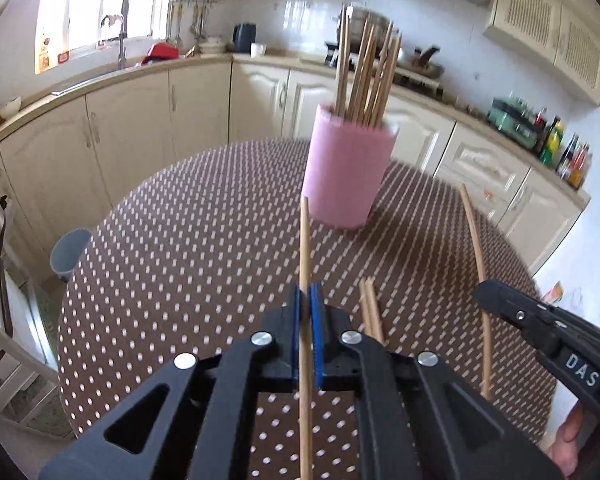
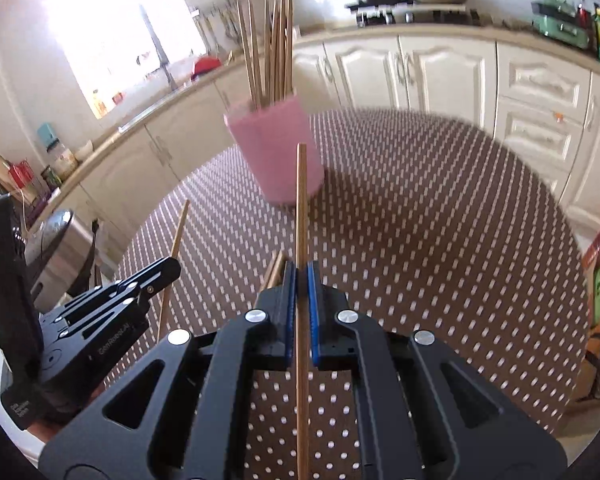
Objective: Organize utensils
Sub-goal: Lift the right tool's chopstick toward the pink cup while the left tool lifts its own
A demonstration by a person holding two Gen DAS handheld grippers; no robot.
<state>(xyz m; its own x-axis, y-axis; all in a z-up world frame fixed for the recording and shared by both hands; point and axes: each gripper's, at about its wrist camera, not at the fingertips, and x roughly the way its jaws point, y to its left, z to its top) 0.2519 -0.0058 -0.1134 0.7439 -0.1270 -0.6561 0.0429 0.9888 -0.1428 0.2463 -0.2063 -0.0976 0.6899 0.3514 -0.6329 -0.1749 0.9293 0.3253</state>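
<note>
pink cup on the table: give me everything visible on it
The pink cylindrical cup looks matte, maybe plastic, with a pale inner rim. It stands upright on the brown dotted tablecloth, beyond both grippers, touched by neither. A bundle of wooden chopsticks stands in it, fanning out above the rim. Motion blur hides finer detail.
</note>
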